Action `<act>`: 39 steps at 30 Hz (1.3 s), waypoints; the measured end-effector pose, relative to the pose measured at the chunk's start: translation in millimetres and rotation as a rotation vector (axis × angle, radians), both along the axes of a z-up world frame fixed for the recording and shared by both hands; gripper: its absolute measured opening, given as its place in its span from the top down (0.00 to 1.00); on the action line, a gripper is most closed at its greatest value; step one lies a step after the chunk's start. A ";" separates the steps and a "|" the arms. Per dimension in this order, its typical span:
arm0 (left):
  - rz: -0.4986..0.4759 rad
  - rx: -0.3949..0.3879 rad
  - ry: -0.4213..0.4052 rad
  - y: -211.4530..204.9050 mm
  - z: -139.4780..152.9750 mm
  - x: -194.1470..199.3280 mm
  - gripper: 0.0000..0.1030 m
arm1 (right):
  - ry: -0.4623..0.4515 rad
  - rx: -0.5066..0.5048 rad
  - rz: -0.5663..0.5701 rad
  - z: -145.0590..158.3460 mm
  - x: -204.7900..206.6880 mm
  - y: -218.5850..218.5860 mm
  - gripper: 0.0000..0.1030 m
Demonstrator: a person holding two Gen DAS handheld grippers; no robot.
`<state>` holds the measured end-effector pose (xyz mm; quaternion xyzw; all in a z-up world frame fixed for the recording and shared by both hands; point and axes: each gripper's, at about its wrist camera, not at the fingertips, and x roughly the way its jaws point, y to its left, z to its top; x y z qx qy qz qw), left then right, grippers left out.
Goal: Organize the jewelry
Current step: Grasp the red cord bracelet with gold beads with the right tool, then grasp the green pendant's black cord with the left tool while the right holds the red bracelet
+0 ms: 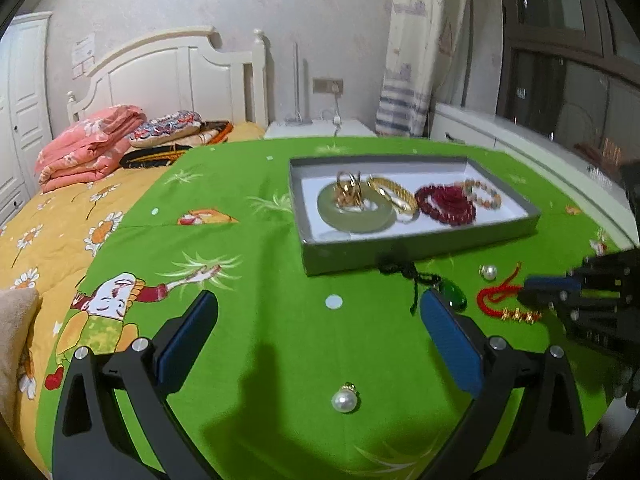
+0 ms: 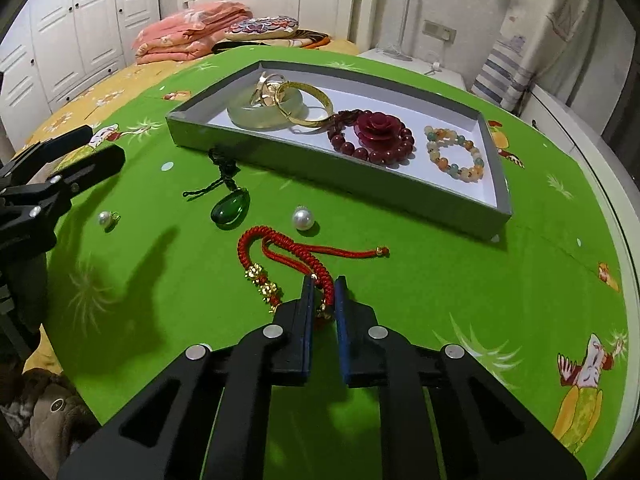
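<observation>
A grey tray on the green cloth holds a jade bangle, gold rings, a gold bangle, a dark red bead bracelet with a rose and a pastel bead bracelet. A red braided cord bracelet lies in front. My right gripper is shut on its braid. A green teardrop pendant and two pearls lie loose. My left gripper is open and empty above the cloth.
A bed with yellow floral bedding and folded pink blankets lies to the left. A white nightstand stands behind the table. The round table's edge curves close on the right.
</observation>
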<state>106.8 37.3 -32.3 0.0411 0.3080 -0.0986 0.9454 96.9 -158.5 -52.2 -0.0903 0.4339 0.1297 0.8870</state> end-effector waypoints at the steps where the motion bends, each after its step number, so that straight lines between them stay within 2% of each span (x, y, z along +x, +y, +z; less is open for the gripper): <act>1: -0.004 0.007 0.003 0.0 -1.2 -0.4 0.05 | -0.001 0.008 -0.006 -0.2 3.0 -1.1 0.85; 3: -0.006 0.013 -0.001 -1.9 -1.4 -0.6 0.05 | -0.003 0.025 -0.005 -0.6 8.4 -1.6 0.85; 7: -0.005 -0.005 -0.008 0.9 -2.0 -1.2 0.05 | -0.026 0.000 0.010 -1.0 10.4 3.6 0.85; 10: 0.009 -0.031 -0.025 6.4 -0.2 -3.8 0.05 | -0.047 -0.012 0.016 -2.3 4.1 6.0 0.93; 15: 0.013 -0.053 -0.042 9.5 1.7 -7.2 0.05 | -0.116 0.000 -0.050 4.1 -7.6 -4.3 0.94; 23: 0.011 -0.066 0.000 9.8 4.0 -3.6 0.05 | -0.231 0.079 -0.173 16.5 -18.3 -31.0 0.94; 26: 0.014 -0.103 0.051 4.9 5.0 -0.5 0.06 | -0.257 0.095 -0.179 18.7 -22.3 -32.8 0.94; 29: 0.018 -0.061 0.066 -19.3 9.1 3.7 0.07 | -0.276 0.115 -0.187 20.4 -24.9 -36.2 0.94; 35: 0.032 0.037 0.105 -71.2 4.3 27.8 0.16 | -0.280 0.139 -0.184 20.7 -28.0 -38.8 0.94; 39: 0.063 0.042 0.170 -81.6 -8.9 48.5 0.29 | -0.281 0.150 -0.184 20.8 -29.2 -40.5 0.94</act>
